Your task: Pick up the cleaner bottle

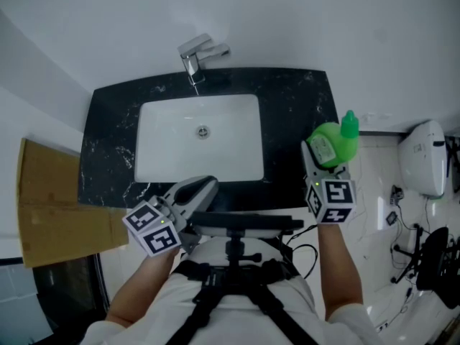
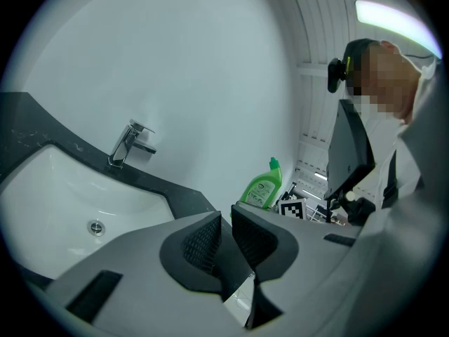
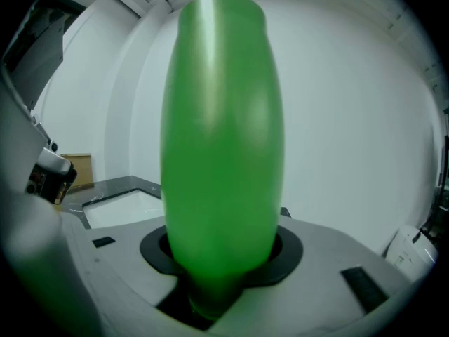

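Bottle [image 1: 333, 144] sits in the right gripper [image 1: 325, 169], at the right end of the counter [image 1: 108, 135], right of the sink [image 1: 147, 165]. In the right gripper view the jaws are half-wide and clamped on the green body [image 3: 221, 153], which fills the gap and stands about upright. It looks lifted clear of the counter, but the base is hidden so I can't confirm that.

Left gripper [image 1: 192, 194] is near the sink's near edge with its jaws all but together and nothing between them [image 2: 226, 241].

Step in hand is the lift. To do it well, hold the squeeze steady because smooth plastic could slip. Raise it straight up, cap up and no tilt. Leave the left gripper parked and stay off the right wall.
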